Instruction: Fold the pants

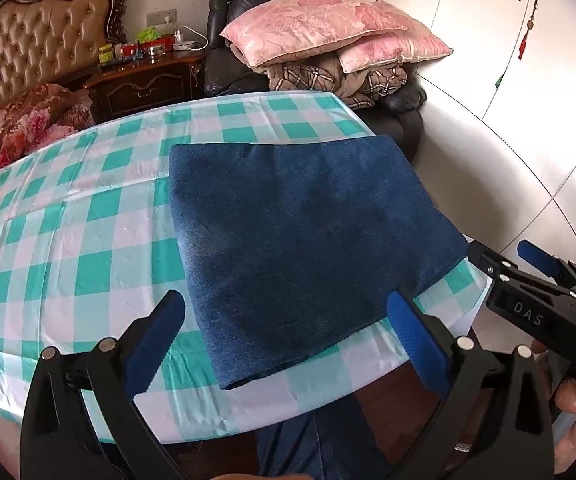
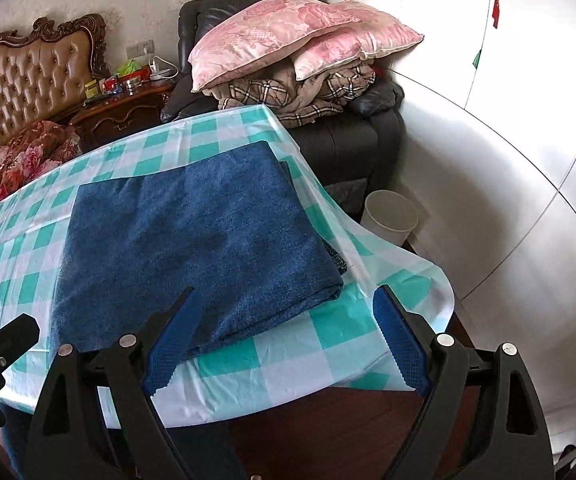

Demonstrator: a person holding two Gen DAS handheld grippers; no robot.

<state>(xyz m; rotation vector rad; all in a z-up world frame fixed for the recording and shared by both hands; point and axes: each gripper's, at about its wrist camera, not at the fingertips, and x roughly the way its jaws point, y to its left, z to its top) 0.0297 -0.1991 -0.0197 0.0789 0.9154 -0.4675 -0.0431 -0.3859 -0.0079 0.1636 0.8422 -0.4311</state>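
The dark blue pants [image 1: 307, 236] lie folded into a flat rectangle on the green-and-white checked tablecloth [image 1: 68, 240], near the table's right corner. My left gripper [image 1: 288, 308] hovers open over the near edge of the pants, with nothing between its blue pads. In the left wrist view the right gripper [image 1: 499, 256] shows at the right edge, a hand under it. From the right wrist view the folded pants [image 2: 192, 248] lie ahead and to the left. My right gripper [image 2: 284, 308] stands open above the near right corner of the pants, holding nothing.
A black armchair [image 2: 351, 136] piled with pink pillows [image 2: 288, 36] and plaid bedding stands behind the table. A white bin [image 2: 389, 216] sits on the floor at the right. White wardrobe doors [image 2: 527, 120] fill the right side. A bed and nightstand [image 1: 144, 80] are at the left.
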